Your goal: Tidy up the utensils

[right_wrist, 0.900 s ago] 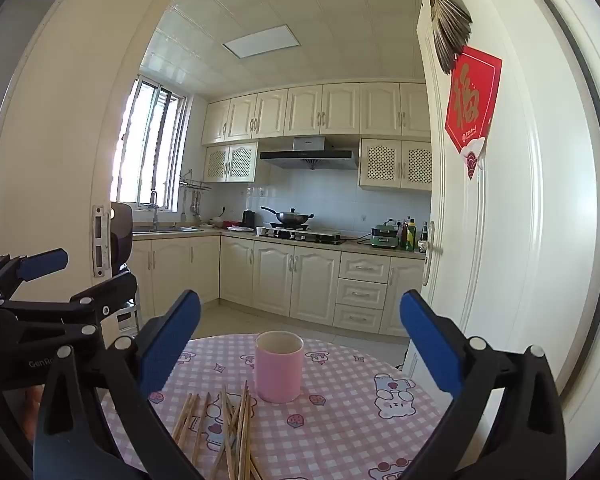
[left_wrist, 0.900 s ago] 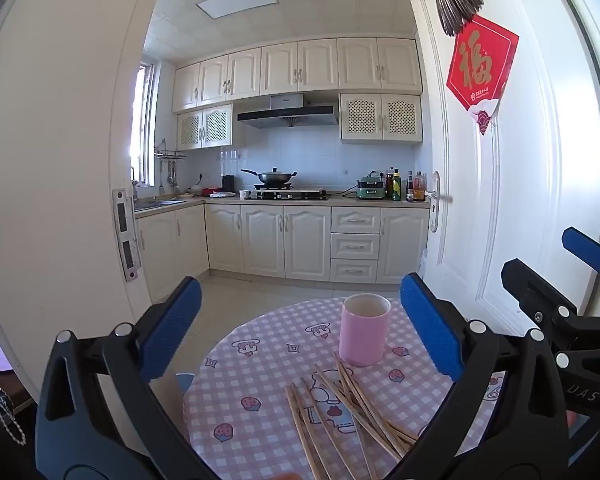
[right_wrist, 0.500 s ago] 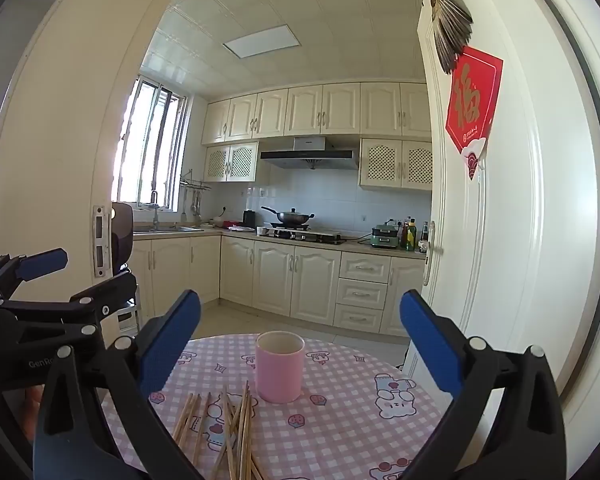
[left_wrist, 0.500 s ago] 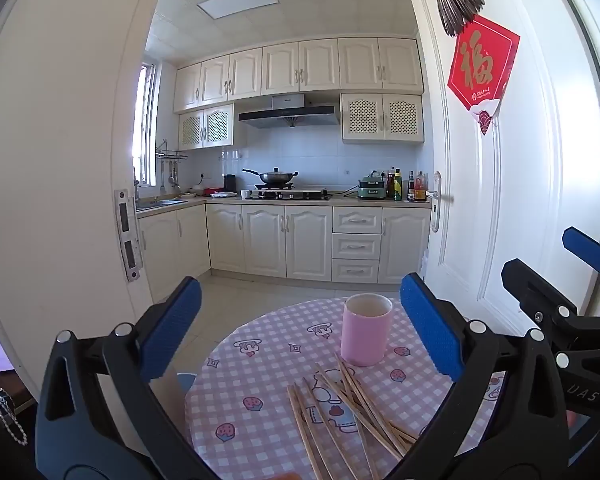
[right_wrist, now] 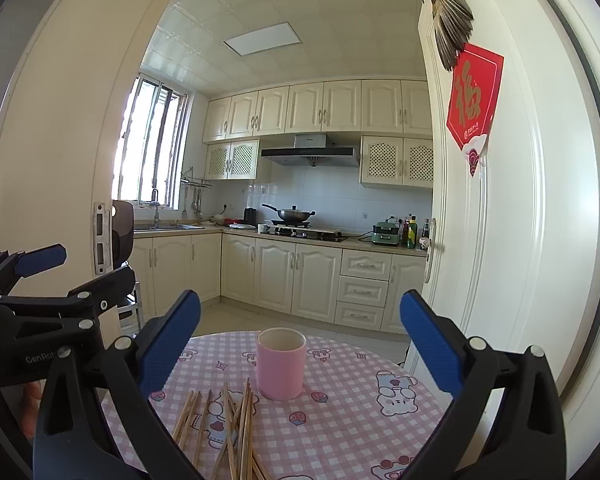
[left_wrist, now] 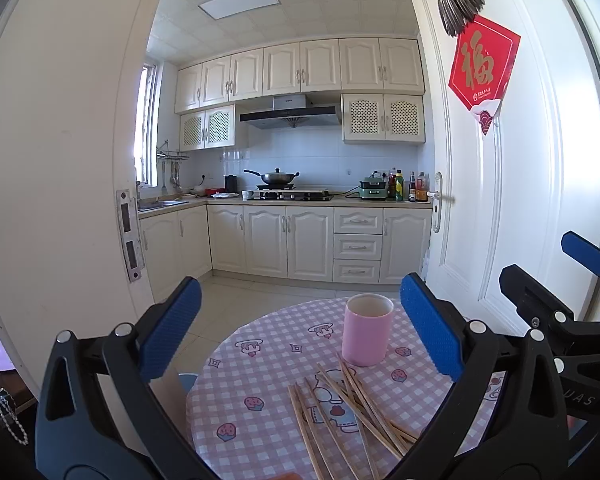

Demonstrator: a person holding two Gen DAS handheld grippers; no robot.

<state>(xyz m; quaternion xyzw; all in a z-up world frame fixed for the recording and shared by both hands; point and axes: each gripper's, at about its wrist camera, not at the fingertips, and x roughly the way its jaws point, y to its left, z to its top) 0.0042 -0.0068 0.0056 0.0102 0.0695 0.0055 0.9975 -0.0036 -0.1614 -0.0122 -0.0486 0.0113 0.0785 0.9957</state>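
Several wooden chopsticks are lying in a loose, crossing heap on the near part of the round surface, which is wearing a pink checked cloth with cartoon prints. Just beyond them, toward the far side, a pink cup is standing upright, and as far as its mouth is showing, nothing is sitting inside it. Both claws are hovering above the near edge of the surface, side by side. The left claw is gaping wide with nothing between its blue pads, and the right claw is doing the same; in the right wrist view the cup and the chopsticks are framing up between the spread fingers, though neither is being touched. Judging by this, the organizing is barely getting started: no chopstick is being held, none is standing in the cup, and the whole heap is waiting to be gathered, presumably into that cup. Beyond the surface a kitchen is showing through an open doorway, with a white door swung open on the right.
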